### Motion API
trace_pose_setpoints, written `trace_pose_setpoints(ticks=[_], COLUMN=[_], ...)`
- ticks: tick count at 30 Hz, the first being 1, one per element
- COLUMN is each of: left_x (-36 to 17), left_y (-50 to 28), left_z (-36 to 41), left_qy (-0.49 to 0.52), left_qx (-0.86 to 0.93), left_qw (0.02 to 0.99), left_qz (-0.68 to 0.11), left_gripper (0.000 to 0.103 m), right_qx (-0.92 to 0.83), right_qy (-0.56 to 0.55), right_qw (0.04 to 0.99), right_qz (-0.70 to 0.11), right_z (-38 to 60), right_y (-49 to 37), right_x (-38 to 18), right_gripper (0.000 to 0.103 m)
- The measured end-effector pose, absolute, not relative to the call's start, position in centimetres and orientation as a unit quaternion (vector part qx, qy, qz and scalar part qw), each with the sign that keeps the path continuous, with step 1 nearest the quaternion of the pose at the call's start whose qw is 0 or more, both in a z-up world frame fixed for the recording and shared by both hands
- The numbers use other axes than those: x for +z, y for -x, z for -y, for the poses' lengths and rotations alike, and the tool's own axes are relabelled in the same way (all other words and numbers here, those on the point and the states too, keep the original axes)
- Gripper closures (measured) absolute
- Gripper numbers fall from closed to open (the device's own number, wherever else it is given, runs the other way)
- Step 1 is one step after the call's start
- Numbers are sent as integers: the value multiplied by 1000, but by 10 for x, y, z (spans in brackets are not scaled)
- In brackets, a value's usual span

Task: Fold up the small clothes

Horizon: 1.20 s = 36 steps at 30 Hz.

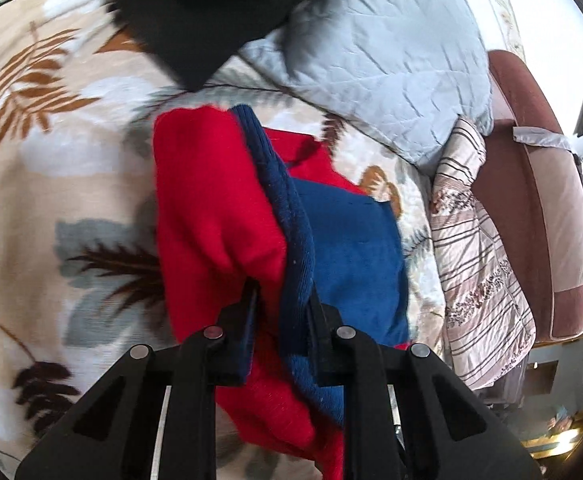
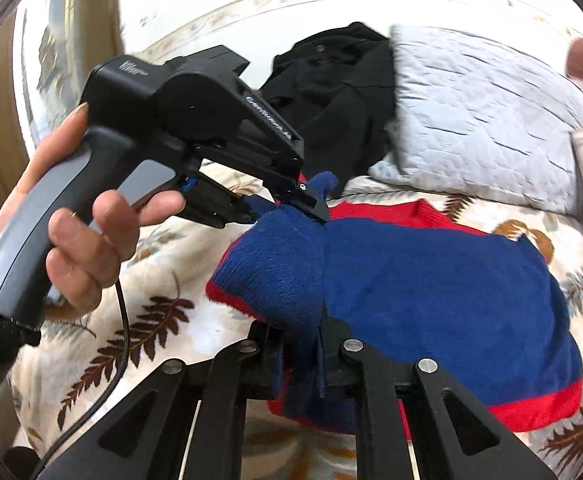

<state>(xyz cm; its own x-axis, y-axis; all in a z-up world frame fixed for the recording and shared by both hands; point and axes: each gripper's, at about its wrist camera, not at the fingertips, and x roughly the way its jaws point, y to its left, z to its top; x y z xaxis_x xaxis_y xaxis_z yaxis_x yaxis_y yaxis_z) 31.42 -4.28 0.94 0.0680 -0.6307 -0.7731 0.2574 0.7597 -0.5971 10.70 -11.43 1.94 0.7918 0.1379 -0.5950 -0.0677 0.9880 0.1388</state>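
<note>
- Left wrist view: left gripper clamped on the red and blue sweater, fingers close together with a bunched fold of red knit and the ribbed blue edge pinched between them.
- Cloth spilling past both fingers: red to the left, blue to the right, more red hanging below the jaws toward the camera.
- Rest of the garment trailing away from the fingertips and down onto the leaf-print bedspread.
- Beyond it, a black garment at the top, a grey quilted pillow to its right, a striped blanket and a brown headboard at the right edge.
- Right wrist view: right gripper pressed shut on a thin fold of the sweater's blue knit, a strip of it drooping down between the fingers.
- Blue body of the sweater spread to the right of the fingertips on the bedspread, red trim along its far and near edges.
- Left gripper seen from the side, gripped by a hand, its tips nipped onto a raised blue corner of the same sweater, just beyond the right fingertips.
- Cloth between the two grippers lifted off the bed in a hump.
- Black garment and pillow lying behind.
</note>
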Motion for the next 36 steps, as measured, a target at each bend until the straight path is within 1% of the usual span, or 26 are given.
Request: trace_pose_setpoints(ticks=[17,20,21,22,27,33,35,36], left_x=[19,23,24,25,26,17,25,27], left_y=[-300,-296,-295,-293,-279,-276,-284,-289], left_z=[117,138,145,155,202,235,235,236], left_qy=[158,160,161,161,126,94,83,73], left_qx=[-301,-312,-316,-325,-344,-338,-329,-330], left_qw=[710,705,703,698,690,682,688,684], left_qz=[-616,-616,-616,-618,-624,-642,-641,-646], left_gripper=[86,89,93,100,101,101,94,76], right_qx=[36,30,28,25,8,-7,-4,-1], right_qy=[-240,-279,-290,-298,-327,-356,-371,-379], right_qw=[931,923,920,919,912,897,886,880], right_qz=[-273,-265,-261,-258,-246,-263,-278,-286], right_z=[212,234,241,248,274,300,304,305], right_y=[-81,-78,-75,-73,-60,-52,-52,-53], right_x=[11,11,12,13,15,1,-8,-13], right_gripper=[93,93,93,93,94,94,94,94])
